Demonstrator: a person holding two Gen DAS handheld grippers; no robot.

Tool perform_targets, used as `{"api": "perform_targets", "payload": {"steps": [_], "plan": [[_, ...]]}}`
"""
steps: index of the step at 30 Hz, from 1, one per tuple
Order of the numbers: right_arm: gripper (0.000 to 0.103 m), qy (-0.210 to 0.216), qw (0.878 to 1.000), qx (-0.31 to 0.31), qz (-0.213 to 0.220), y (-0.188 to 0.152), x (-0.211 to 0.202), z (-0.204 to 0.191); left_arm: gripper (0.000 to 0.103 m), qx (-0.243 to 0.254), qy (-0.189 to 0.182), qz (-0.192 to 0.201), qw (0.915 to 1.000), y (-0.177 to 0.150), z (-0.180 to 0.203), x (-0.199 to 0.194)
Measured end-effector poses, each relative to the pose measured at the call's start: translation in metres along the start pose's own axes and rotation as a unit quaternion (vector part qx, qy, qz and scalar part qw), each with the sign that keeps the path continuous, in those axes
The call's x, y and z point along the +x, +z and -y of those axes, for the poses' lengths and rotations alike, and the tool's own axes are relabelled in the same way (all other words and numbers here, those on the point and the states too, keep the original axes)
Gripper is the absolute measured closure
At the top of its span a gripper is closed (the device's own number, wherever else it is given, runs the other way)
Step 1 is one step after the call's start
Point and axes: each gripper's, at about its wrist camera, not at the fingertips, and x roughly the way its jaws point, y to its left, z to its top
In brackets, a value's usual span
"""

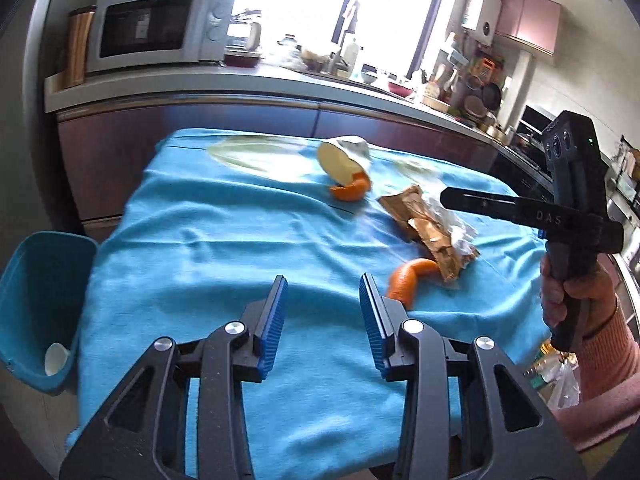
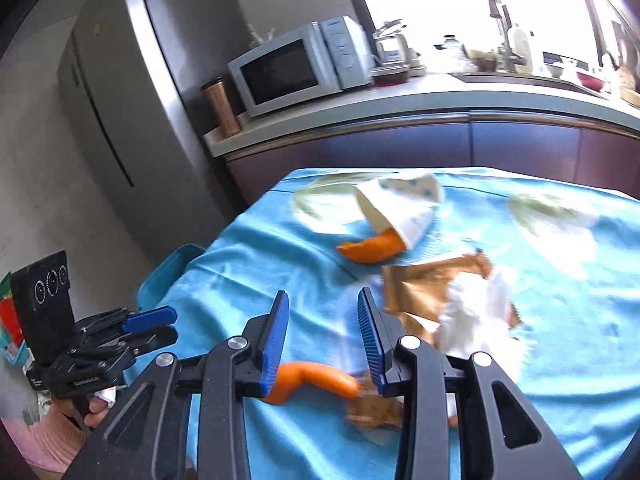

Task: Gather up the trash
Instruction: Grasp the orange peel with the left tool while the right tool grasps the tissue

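On the blue cloth (image 1: 208,248) lie a tipped paper cup (image 1: 344,158), an orange peel (image 1: 350,190) beside it, a brown wrapper with white plastic (image 1: 432,228) and a second orange peel (image 1: 408,280). My left gripper (image 1: 323,304) is open and empty above the cloth's near part, left of the second peel. My right gripper (image 2: 323,320) is open and empty above the second peel (image 2: 312,380), with the wrapper (image 2: 436,296) to its right. The cup (image 2: 400,208) and first peel (image 2: 370,250) lie farther back. The right gripper's body (image 1: 568,216) shows at the right of the left wrist view.
A teal bin (image 1: 40,304) with a white cup inside hangs at the table's left edge. A counter with a microwave (image 1: 160,28) and cluttered dishes runs behind the table. A grey fridge (image 2: 132,92) stands at the left. The left gripper (image 2: 150,326) shows low left.
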Motion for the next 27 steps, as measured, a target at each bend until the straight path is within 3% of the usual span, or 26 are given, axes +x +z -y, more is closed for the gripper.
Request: {"api": "perform_targets", "payload": {"steps": [6, 18, 23, 27], "plan": [[0.059, -0.062, 0.997, 0.048, 0.005, -0.017, -0.016, 0.057, 0.060, 0.036, -0.034, -0.031, 0.9983, -0.002, 0.043, 0.033], [0.055, -0.066, 0.996, 0.056, -0.014, -0.033, 0.000, 0.069, 0.062, 0.055, -0.036, -0.078, 0.9948, 0.005, 0.060, 0.071], [0.080, -0.065, 0.996, 0.056, -0.022, -0.035, 0.004, 0.072, 0.073, 0.049, -0.037, -0.096, 0.9935, 0.004, 0.058, 0.083], [0.090, -0.063, 0.996, 0.056, -0.022, -0.038, 0.003, 0.074, 0.080, 0.044, -0.037, -0.100, 0.9933, 0.003, 0.056, 0.087]]}}
